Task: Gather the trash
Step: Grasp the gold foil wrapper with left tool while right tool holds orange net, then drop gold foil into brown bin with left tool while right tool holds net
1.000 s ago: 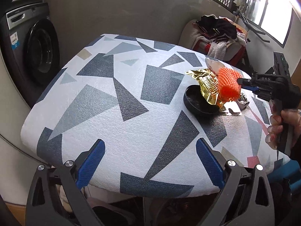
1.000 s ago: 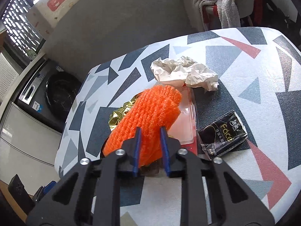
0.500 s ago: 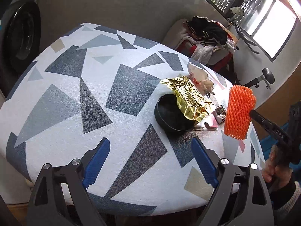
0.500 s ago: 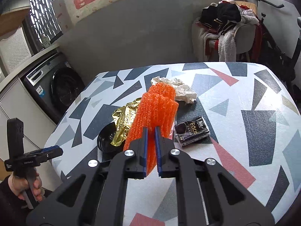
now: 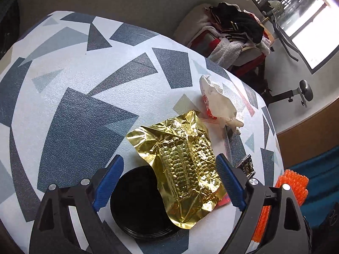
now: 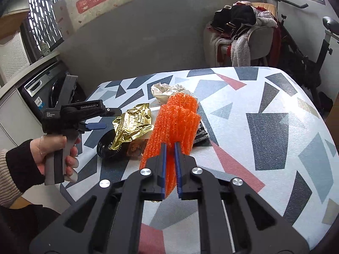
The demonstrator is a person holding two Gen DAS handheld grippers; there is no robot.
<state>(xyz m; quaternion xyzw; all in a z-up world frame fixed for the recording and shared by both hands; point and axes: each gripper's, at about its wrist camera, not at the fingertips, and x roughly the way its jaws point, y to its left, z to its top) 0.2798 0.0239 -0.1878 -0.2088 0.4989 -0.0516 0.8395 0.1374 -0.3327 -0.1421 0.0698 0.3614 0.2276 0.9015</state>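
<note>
Tongs [image 5: 169, 177] above patterned table [image 5: 84, 89]

We note 2 wrist views: left, close above gold wrapper [image 5: 182, 165]; right, farther back; both share table [image 6: 264, 110].

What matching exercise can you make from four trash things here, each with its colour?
Things:
1. foam fruit net
2. crinkled foil pouch
3. round plastic lid
4. crumpled paper wrapper

Colours:
A. white
B. black
C. orange
D. gold

Pairs: 1-C, 2-D, 3-B, 4-A
</note>
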